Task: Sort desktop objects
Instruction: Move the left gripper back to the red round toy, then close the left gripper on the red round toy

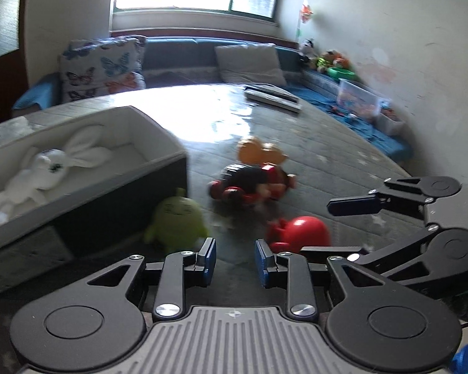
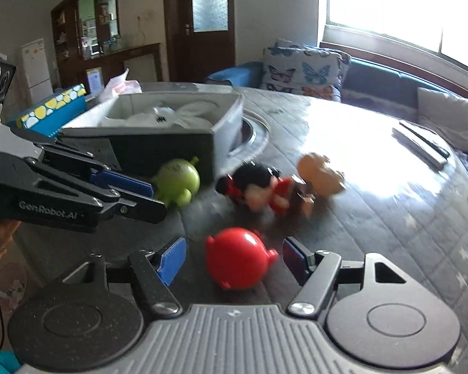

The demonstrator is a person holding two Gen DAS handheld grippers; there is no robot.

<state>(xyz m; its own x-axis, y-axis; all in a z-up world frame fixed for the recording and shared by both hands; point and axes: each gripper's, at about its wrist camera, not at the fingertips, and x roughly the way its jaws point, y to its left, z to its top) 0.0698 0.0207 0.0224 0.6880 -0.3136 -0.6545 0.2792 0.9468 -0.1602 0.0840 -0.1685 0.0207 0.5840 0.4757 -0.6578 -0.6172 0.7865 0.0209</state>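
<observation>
Several toys lie on the grey quilted table. A round red toy (image 2: 238,258) sits between the blue pads of my right gripper (image 2: 232,260), which is open with a gap on the left side. A green toy (image 1: 176,221) rests against the grey box (image 1: 159,124), just ahead and to the left of my left gripper (image 1: 235,249), which is open and holds nothing. Further off lie a red-and-black doll (image 1: 252,184) and an orange toy (image 1: 259,152). A white rabbit plush (image 1: 62,162) lies inside the box. In the right wrist view my left gripper (image 2: 153,199) points at the green toy (image 2: 177,184).
A flat grey-white case (image 1: 271,96) lies at the table's far side. A blue box with yellow spots (image 2: 53,109) stands behind the grey box. A sofa with a butterfly pillow (image 1: 99,68) and a plastic bin (image 1: 358,96) lie beyond the table.
</observation>
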